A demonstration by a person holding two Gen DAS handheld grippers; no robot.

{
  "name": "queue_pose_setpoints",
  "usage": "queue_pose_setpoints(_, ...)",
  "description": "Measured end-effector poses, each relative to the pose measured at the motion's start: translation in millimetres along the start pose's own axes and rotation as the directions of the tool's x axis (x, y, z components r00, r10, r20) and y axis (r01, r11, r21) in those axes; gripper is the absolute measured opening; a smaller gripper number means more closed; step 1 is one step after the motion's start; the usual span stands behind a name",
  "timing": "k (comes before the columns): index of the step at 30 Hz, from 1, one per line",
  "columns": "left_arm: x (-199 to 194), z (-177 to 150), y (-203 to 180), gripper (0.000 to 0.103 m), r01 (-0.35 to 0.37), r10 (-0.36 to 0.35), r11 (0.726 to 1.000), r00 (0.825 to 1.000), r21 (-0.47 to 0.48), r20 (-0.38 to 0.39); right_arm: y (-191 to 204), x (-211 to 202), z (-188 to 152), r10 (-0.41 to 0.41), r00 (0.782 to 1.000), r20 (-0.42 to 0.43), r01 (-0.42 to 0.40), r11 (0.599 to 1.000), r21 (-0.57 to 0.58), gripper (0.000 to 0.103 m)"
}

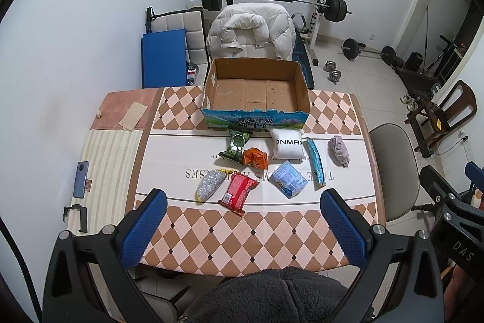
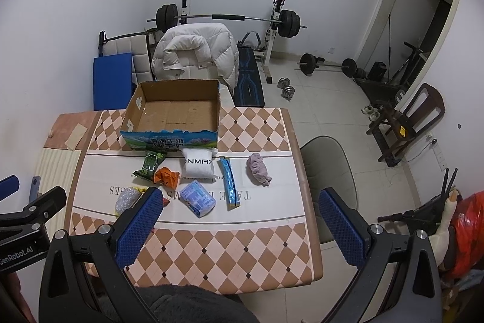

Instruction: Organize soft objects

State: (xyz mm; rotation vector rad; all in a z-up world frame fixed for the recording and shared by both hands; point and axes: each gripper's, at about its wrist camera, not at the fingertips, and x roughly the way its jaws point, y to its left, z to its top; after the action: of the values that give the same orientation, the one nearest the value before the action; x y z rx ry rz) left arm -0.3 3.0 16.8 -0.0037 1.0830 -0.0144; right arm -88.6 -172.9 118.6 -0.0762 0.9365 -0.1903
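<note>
An open cardboard box (image 1: 257, 87) (image 2: 178, 111) stands empty at the table's far side. In front of it lie several soft items: a green packet (image 1: 237, 146), an orange packet (image 1: 255, 158), a white pouch (image 1: 287, 144), a long blue packet (image 1: 314, 162), a purple cloth (image 1: 340, 150) (image 2: 258, 165), a blue-white tissue pack (image 1: 289, 179) (image 2: 198, 199), a red packet (image 1: 239, 192) and a silver scrubber (image 1: 210, 185). My left gripper (image 1: 245, 220) is open and empty, above the near table edge. My right gripper (image 2: 242, 220) is open and empty, above the near right of the table.
The table (image 1: 242, 235) has a diamond-pattern cloth. A phone (image 1: 81, 179) and a black clip (image 1: 75, 217) lie at its left. A grey chair (image 2: 329, 168) stands at its right, a white jacket on a chair (image 1: 251, 32) behind the box. Gym weights fill the back.
</note>
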Motion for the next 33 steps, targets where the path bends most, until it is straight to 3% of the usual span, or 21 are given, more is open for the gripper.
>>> queue_pose_setpoints(22,4,7,6,0.103,-0.025,0.025,1.0,1.0,0.019,0.013,0,10,0,0.025,1.0,0.015,-0.025,1.0,0.0,0.103)
queue_pose_setpoints(24,22,17,15,0.103,-0.073,0.072,0.997,0.997,0.036,0.02,4,29,3,0.027,1.0,-0.004,-0.027,0.999,-0.024,0.103)
queue_pose_setpoints(28,108,36,52,0.103,-0.173,0.174,0.985,0.98,0.025,-0.093,14,101,8,0.076,0.993,-0.085,-0.08,0.996,-0.049,0.103)
queue_pose_setpoints(30,150,37,68,0.103,-0.173,0.176,0.984,0.972,0.031,-0.158,23,150,10,0.101,0.985,-0.143,-0.111,0.992,-0.059,0.103)
queue_pose_setpoints(33,225,35,84,0.103,-0.178,0.192,0.981,0.945,0.077,-0.265,40,234,8,0.106,0.961,-0.257,-0.125,0.991,-0.057,0.103)
